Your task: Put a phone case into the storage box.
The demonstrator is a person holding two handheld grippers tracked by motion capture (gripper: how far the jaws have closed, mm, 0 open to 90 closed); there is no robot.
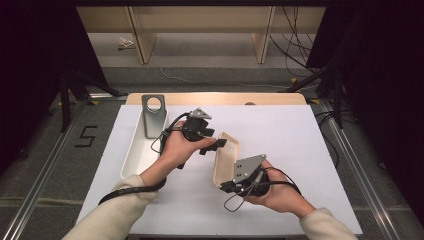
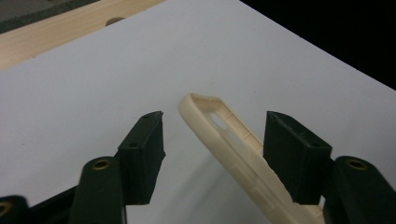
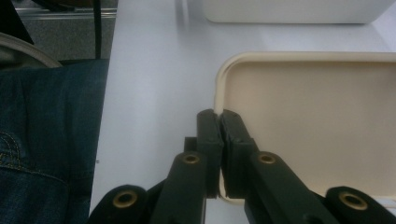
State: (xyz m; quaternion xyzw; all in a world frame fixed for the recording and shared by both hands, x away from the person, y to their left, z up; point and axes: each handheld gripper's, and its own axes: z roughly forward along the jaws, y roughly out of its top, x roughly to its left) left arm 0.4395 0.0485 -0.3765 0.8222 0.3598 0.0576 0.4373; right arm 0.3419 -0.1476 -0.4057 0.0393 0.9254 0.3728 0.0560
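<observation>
High view: light, stiff cream phone case (image 1: 226, 159) is pinched at its rim by the right gripper (image 1: 226, 186), the far rim being best taken between the half-parted left gripper (image 1: 218, 145) jaws, not yet pressing.

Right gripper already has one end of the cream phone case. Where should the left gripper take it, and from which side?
Take the phone case on its far end rim, by the camera cutout. It stands tilted on edge, the right gripper pinching its near rim, so the thin wall suits a pinch. The left gripper comes from the tray side, jaws already straddling that rim, not yet pressing.
</observation>
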